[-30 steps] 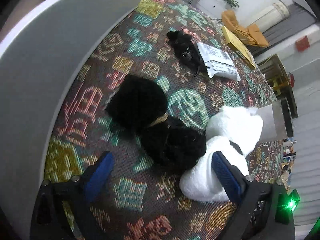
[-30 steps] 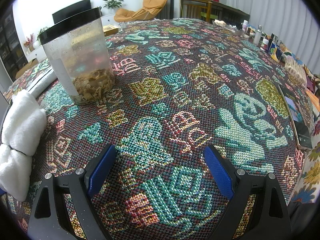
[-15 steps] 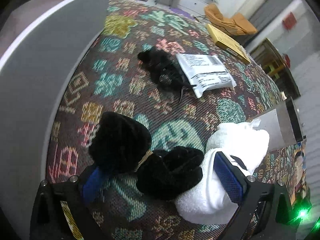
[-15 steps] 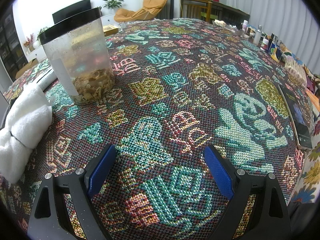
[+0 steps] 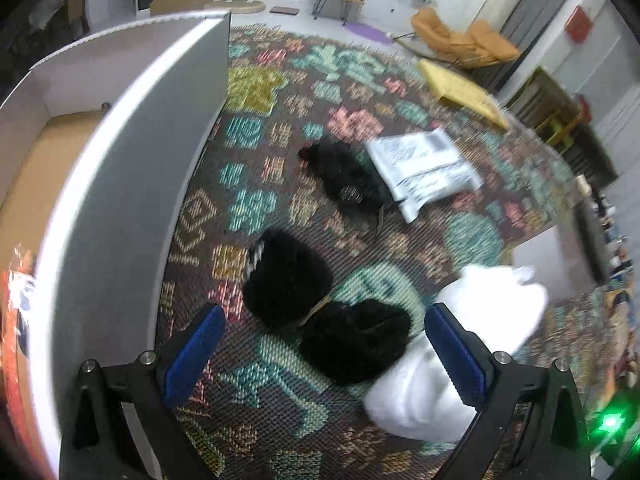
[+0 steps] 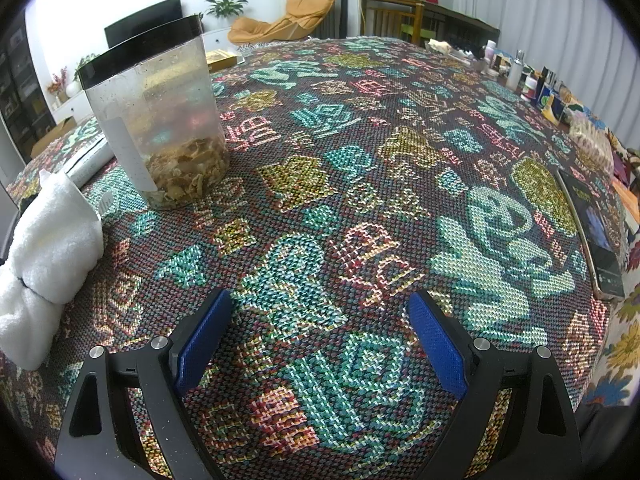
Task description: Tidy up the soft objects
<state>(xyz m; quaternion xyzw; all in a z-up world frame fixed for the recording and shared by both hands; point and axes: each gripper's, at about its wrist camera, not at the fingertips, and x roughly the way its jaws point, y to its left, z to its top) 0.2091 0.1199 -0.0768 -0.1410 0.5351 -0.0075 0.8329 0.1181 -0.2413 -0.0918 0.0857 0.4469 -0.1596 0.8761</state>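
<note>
**Soft stuff piled up beside the grey box**

Fluff everywhere on this patterned cloth (image 6: 360,184). A black fuzzy bundle (image 5: 320,312), cinched in the middle by a tan band, is seen lying flat just ahead of the left gripper (image 5: 324,354), more or less in line with the gap between its blue pads. Nothing is pinched there; the jaws are spread wide and the bundle isn't touched by either pad, as far as can be told. A white fluffy bundle (image 5: 472,344) is pressed right up against the black one's right side, and part of it is hidden behind the right-hand pad. It's tied around its middle too, which is seen better from the right wrist view (image 6: 44,256).

A tall grey box (image 5: 120,184) is parked along the left, near the black bundle, with a brown floor visible inside. Farther back, a smaller black furry thing (image 5: 344,178) is found touching a white printed packet (image 5: 424,168).

The right gripper (image 6: 320,340) is held spread wide over bare cloth, with nothing between its pads. A clear canister (image 6: 160,120) with brownish bits in the bottom is stood upright near the white bundle.
</note>
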